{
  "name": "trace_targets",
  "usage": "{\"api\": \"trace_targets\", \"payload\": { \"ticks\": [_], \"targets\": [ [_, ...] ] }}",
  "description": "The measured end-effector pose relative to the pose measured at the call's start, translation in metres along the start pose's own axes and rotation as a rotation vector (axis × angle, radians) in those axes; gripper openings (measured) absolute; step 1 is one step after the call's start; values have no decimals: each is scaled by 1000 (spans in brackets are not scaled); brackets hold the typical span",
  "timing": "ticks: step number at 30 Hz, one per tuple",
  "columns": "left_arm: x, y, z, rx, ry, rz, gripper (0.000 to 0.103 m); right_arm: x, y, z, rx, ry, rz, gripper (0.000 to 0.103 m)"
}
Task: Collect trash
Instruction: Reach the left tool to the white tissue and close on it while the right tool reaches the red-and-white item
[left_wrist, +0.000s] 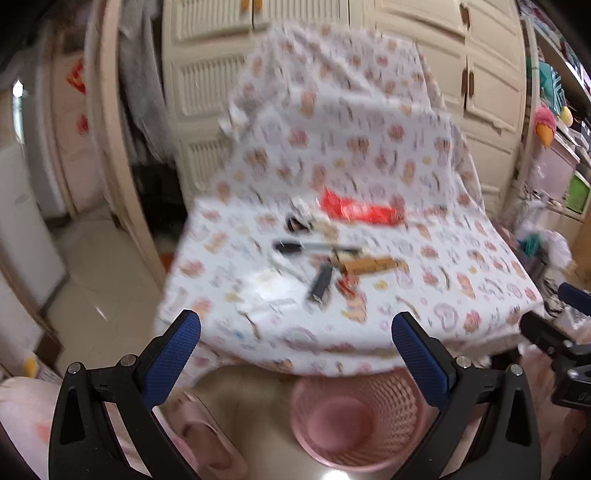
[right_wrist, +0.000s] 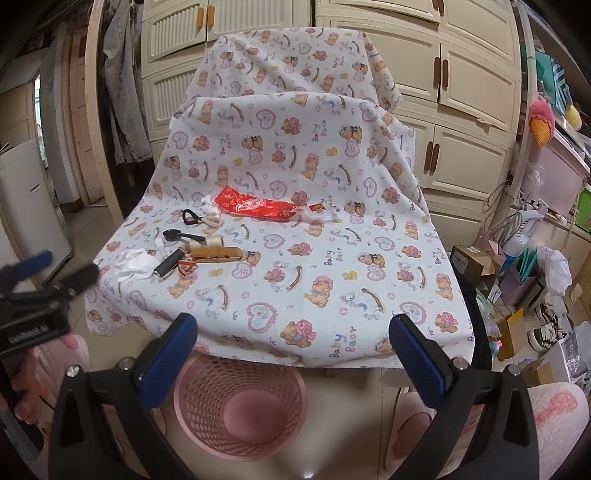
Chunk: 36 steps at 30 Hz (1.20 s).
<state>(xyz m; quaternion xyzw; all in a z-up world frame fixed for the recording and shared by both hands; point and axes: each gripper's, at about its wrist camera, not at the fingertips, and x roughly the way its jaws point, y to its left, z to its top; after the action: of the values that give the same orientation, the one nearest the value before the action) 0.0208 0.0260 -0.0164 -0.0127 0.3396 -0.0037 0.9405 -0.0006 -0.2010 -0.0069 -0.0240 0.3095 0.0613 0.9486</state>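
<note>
Both grippers hang wide open with nothing in them, the left gripper (left_wrist: 295, 343) and the right gripper (right_wrist: 293, 339). The trash sits on the bear-print cloth (right_wrist: 332, 266): a red wrapper (right_wrist: 255, 206) toward the back, crumpled white tissue (right_wrist: 133, 264) near the left edge. The pink mesh bin (right_wrist: 240, 402) stands on the floor, just below the cloth's front edge.

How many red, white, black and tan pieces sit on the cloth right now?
Red: 2, red wrapper, small red scrap
White: 2, crumpled tissue, white wad
Black: 3, spoon, loop, tube
Tan: 1, tan packet
Total: 8
</note>
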Motion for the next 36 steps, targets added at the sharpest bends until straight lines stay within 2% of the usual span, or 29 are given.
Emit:
{"api": "trace_targets", "payload": {
  "ticks": [2, 3, 5, 8, 10, 12, 14, 16, 20, 22, 23, 25, 28, 30, 33, 36],
  "targets": [
    [19, 5, 0, -34, 59, -1, 94, 0, 1, 0, -2, -2, 2, 103],
    [29, 7, 1, -50, 89, -16, 85, 0, 1, 0, -3, 0, 1, 103],
    [46, 15, 6, -84, 127, -22, 76, 1, 1, 0, -4, 6, 2, 103],
    [60, 27, 15, -104, 141, -12, 71, 4, 1, -1, -5, 14, -7, 103],
    [71, 41, 20, -164, 157, -52, 67, 5, -1, -1, 1, 20, -10, 103],
    [90, 52, 19, -231, 221, -83, 32, 9, -3, -1, 12, 28, -5, 103],
    [102, 54, 15, -252, 250, -73, 31, 10, -3, -1, 12, 32, -7, 103],
    [102, 47, 16, -201, 231, -16, 31, 13, -4, -4, 5, 39, -25, 103],
    [106, 36, 18, -144, 221, -30, 31, 15, -3, -4, -3, 42, -24, 103],
    [110, 31, 18, -110, 216, -4, 23, 17, -1, -4, -12, 43, -28, 103],
    [111, 29, 19, -93, 220, 27, 4, 18, 0, -5, -15, 45, -27, 103],
    [104, 29, 20, -106, 211, 3, 1, 18, 1, -6, -15, 48, -8, 103],
    [77, 29, 31, -98, 146, -20, 1, 18, 3, -5, -13, 37, 14, 103],
    [58, 31, 37, -106, 121, -19, 1, 23, 16, 6, -32, 16, 68, 103],
    [50, 40, 37, -126, 188, -8, 1, 36, 37, 22, -52, 16, 149, 87],
    [53, 49, 28, -161, 245, -41, 1, 60, 59, 34, -61, 42, 219, 74]
  ]
}}
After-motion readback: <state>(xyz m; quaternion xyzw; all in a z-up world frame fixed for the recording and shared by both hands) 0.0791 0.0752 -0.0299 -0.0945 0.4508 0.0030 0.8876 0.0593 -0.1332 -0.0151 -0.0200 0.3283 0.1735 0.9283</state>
